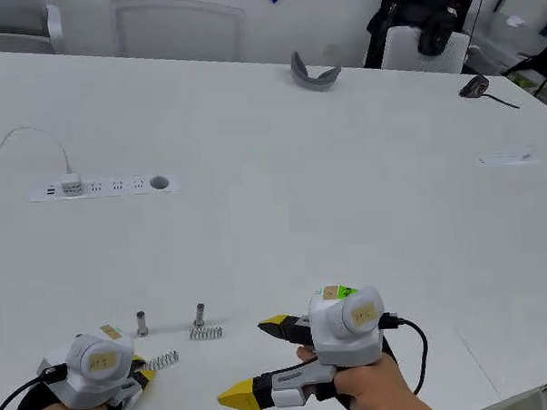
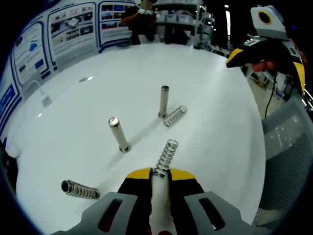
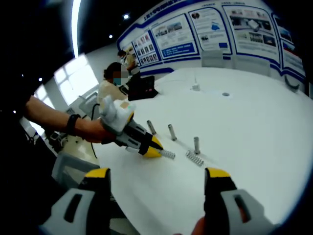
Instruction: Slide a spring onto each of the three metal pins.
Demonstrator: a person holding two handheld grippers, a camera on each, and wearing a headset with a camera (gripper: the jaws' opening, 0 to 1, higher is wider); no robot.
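Left gripper (image 2: pixel 160 174) seemingly pinches a spring (image 2: pixel 165 156); right gripper (image 3: pixel 157 172) gapes wide.

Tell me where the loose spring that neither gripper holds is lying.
In the left gripper view, the loose spring lies flat beside the foot of the far upright pin, on its right.

Left gripper (image 2: pixel 160 173) is yellow-tipped; spring (image 2: pixel 166 154) seems silver.

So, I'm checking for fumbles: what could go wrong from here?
The left gripper holds the spring only by its end, so it may bend or slip when pushed over the near pin. That pin looks free-standing; a sideways nudge could tip it, or roll the loose spring lying beside the far pin.
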